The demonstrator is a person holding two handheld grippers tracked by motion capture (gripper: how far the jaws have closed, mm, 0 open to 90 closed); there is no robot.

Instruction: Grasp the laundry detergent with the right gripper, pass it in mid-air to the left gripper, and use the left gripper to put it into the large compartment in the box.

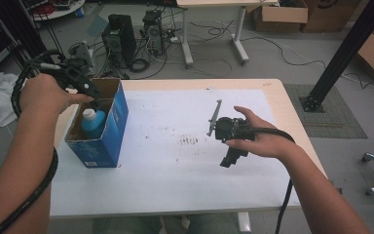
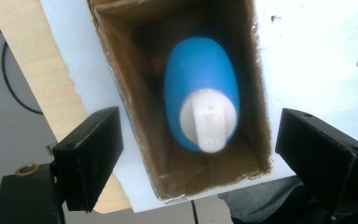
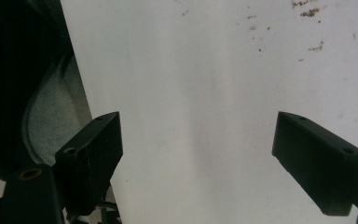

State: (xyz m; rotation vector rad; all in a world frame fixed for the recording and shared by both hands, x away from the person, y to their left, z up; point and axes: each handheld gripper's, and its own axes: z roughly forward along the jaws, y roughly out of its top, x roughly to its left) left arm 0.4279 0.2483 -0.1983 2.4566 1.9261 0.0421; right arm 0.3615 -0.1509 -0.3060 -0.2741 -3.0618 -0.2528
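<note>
A blue bottle with a white cap (image 1: 93,121) (image 2: 203,95) stands inside an open blue cardboard box (image 1: 108,127) (image 2: 259,116) at the left of the table. My left gripper (image 1: 95,100) (image 2: 198,140) hovers right above the box mouth, open, its jaws spread wider than the box and touching nothing. My right gripper (image 1: 230,158) (image 3: 198,149) is held over the white sheet (image 1: 185,156) (image 3: 205,93) at the middle right, open and empty, pointing down toward the near edge.
The white sheet bears a few dark smudges (image 1: 189,141). Light wood table edge (image 1: 297,126) runs along the right. Beyond the table are computer towers (image 1: 119,36), cables, a black post (image 1: 343,53) and cardboard boxes (image 1: 278,14) on the floor.
</note>
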